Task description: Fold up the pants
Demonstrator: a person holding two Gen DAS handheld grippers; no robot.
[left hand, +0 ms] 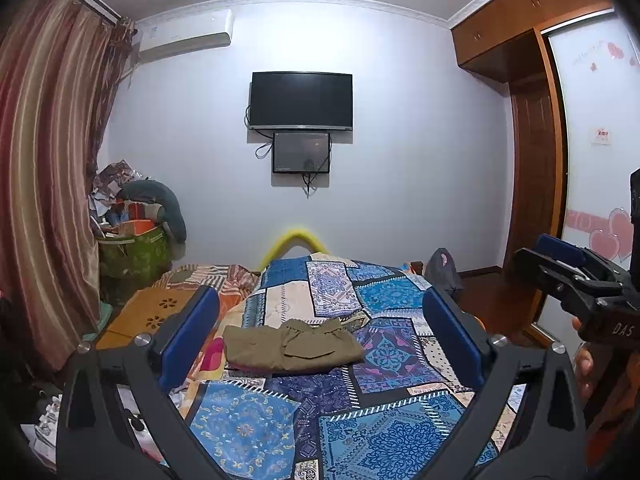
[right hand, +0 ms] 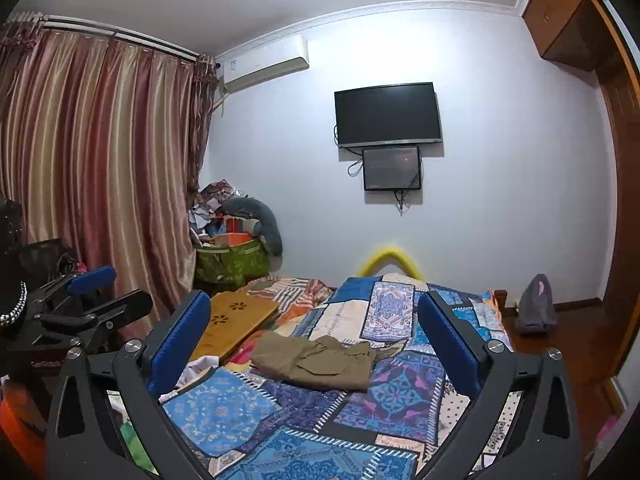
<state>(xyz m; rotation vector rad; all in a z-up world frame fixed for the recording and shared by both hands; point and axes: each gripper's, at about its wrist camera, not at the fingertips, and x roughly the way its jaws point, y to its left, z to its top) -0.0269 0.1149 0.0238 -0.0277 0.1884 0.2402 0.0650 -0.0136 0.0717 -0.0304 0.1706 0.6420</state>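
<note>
Olive-green pants (left hand: 294,346) lie folded into a compact rectangle on the blue patchwork bedspread (left hand: 360,412). They also show in the right wrist view (right hand: 316,362). My left gripper (left hand: 320,334) is open and empty, held above the bed on the near side of the pants. My right gripper (right hand: 314,340) is open and empty too, also raised short of the pants. The right gripper shows at the right edge of the left wrist view (left hand: 560,264). The left gripper shows at the left edge of the right wrist view (right hand: 100,292).
A wooden lap tray (right hand: 234,322) lies on the bed left of the pants. A green basket of clutter (right hand: 232,260) stands by the striped curtains (right hand: 100,168). A grey bag (right hand: 536,306) sits on the floor to the right. A TV (left hand: 301,101) hangs on the far wall.
</note>
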